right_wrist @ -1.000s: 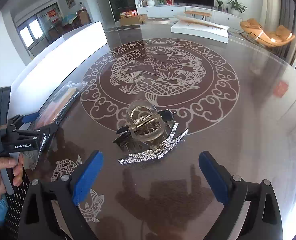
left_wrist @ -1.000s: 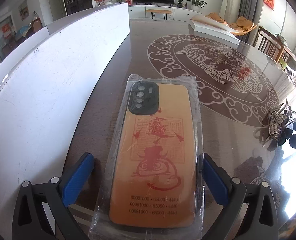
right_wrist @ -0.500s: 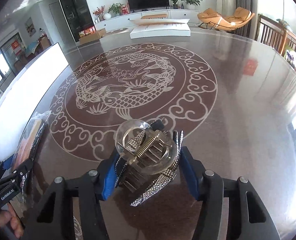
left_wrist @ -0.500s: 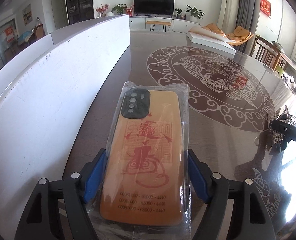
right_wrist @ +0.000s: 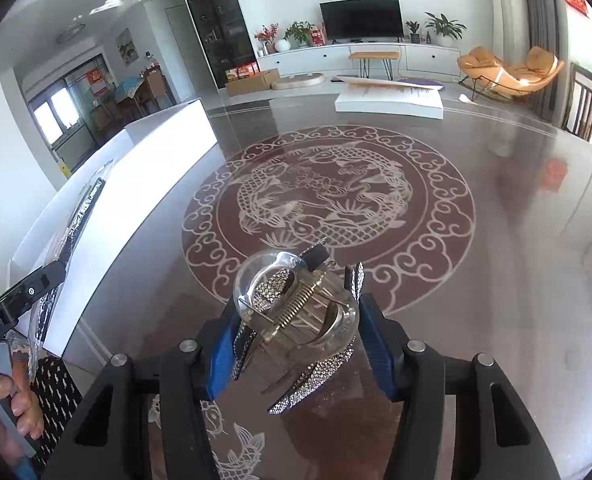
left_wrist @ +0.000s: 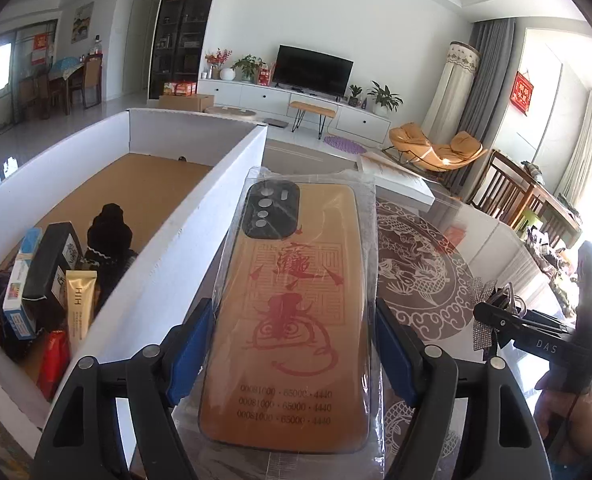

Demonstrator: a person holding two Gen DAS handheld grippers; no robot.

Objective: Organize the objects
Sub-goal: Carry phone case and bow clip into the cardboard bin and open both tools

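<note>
An orange phone case [left_wrist: 292,304] with red print, sealed in a clear bag, is raised off the table beside the white box [left_wrist: 176,240]. My left gripper [left_wrist: 292,320] is shut on it, blue pads pressing on both long edges. In the right wrist view the same gripper [right_wrist: 36,288] shows at the left edge with the bagged case edge-on. A rhinestone hair clip [right_wrist: 296,320] with a clear round top and a metal spring is lifted off the table, and my right gripper [right_wrist: 298,316] is shut on its sides. The left wrist view shows that gripper [left_wrist: 496,316] with the clip [left_wrist: 482,292] at far right.
The white box has a cardboard floor and holds a black box [left_wrist: 52,264], a gold tube [left_wrist: 80,308], a black figure [left_wrist: 110,232], a blue carton [left_wrist: 20,280] and a red pack [left_wrist: 54,360]. The glossy table [right_wrist: 476,280] bears a fish pattern. A flat white package [right_wrist: 388,100] lies far back.
Both grippers went from open to shut, the left on the phone case, the right on the hair clip. Both then rose; the left view now looks over the box wall.
</note>
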